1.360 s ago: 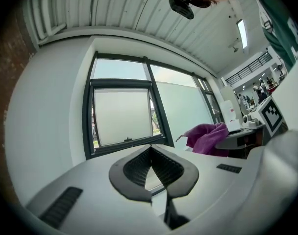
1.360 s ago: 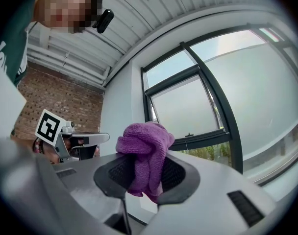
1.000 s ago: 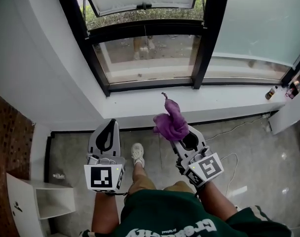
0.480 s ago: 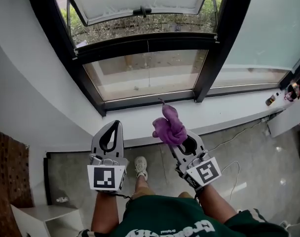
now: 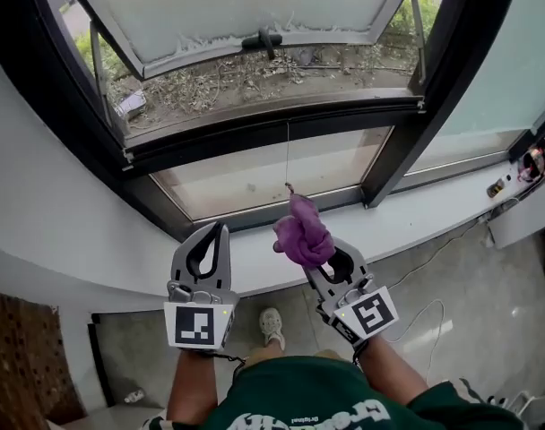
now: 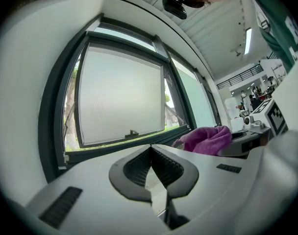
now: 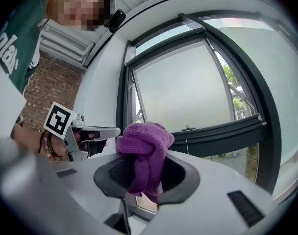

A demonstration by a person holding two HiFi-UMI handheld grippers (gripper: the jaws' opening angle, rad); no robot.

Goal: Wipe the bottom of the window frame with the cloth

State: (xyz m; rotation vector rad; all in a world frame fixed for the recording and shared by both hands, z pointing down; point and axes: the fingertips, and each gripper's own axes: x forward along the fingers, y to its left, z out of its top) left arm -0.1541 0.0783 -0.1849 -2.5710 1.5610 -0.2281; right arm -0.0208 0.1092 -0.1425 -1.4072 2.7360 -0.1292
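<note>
The left hand-held gripper (image 5: 220, 228) was clenched on nothing. Beside it, the right hand-held gripper (image 5: 310, 249) grasped the bunched purple cloth (image 5: 301, 234) above the white sill (image 5: 416, 218). The window frame's bottom rail (image 5: 255, 215) lay just ahead, running left to right, with open travel toward the dark mullion (image 5: 384, 173).

cloth (image 5: 301, 236) base hid in R tongs (image 5: 322, 262) | window frame (image 5: 255, 131) top cut off (head view) | sill bits (image 5: 532, 163) too small
</note>
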